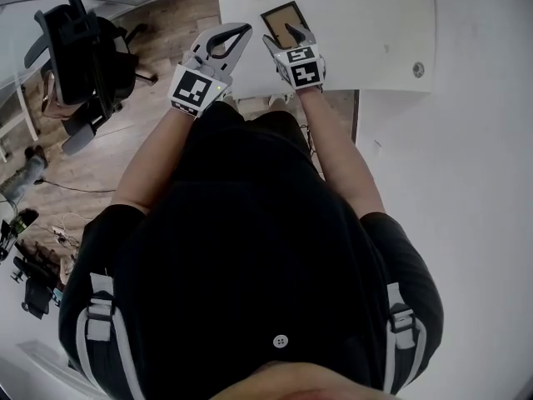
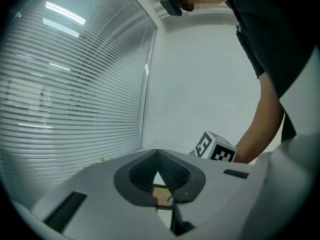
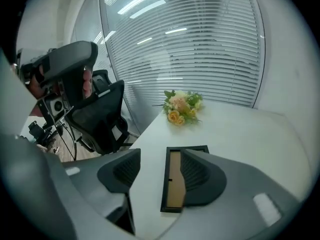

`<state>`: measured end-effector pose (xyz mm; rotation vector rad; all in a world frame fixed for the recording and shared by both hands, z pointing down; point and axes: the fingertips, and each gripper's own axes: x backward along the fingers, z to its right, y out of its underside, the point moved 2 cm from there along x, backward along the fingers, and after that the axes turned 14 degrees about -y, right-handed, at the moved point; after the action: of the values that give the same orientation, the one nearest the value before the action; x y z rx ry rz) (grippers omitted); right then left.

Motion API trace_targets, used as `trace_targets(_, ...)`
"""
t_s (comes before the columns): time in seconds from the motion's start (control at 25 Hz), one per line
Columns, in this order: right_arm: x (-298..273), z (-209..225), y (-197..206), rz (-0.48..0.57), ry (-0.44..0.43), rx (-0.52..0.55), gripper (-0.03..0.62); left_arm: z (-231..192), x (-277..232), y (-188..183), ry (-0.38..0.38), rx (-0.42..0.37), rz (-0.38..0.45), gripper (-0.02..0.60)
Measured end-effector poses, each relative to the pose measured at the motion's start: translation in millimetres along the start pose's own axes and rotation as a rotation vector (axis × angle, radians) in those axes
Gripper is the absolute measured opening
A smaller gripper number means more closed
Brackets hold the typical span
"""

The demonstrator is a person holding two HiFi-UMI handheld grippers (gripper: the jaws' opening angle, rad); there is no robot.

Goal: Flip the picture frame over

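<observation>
The picture frame [image 1: 281,22] lies flat on the white table [image 1: 366,23], a dark rim around a brown board. In the right gripper view the frame [image 3: 174,181] sits under my right gripper [image 3: 160,159]. That gripper is open: its right jaw hangs over the brown board and its left jaw over bare table beside the frame's left rim. From the head view the right gripper [image 1: 286,38] is at the frame's near end. My left gripper [image 1: 243,32] is shut and empty, hovering left of the frame by the table's left edge. Its tips meet in the left gripper view [image 2: 157,154].
A small bunch of yellow and peach flowers [image 3: 181,106] lies at the table's far left, beyond the frame. A black office chair [image 1: 79,57] stands on the wood floor to the left. A round grommet [image 1: 418,70] sits in the tabletop at the right.
</observation>
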<state>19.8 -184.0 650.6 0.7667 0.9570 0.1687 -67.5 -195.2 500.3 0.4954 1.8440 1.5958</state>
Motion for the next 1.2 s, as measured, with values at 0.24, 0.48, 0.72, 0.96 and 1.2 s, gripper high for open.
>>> trace_targets(0.24, -26, 9, 18, -0.104, 0.035, -0.001, 0.226, -9, -5, 15, -0.009, 0.016, -0.016, 0.005)
trace_targets(0.48, -44, 18, 37, -0.182, 0.063, -0.013, 0.164, -12, -8, 23, -0.007, 0.034, -0.027, 0.005)
trace_targets(0.72, -52, 26, 52, -0.243, 0.082, -0.018, 0.144, -11, -12, 24, -0.016, 0.051, -0.026, 0.005)
trace_targets(0.96, -61, 29, 59, -0.289, 0.104, 0.008, 0.098, -13, -8, 28, -0.015, 0.069, -0.03, 0.005)
trace_targets(1.2, -64, 28, 61, -0.306, 0.13, 0.007, 0.054, -19, -3, 30, -0.028, 0.076, -0.031, 0.005)
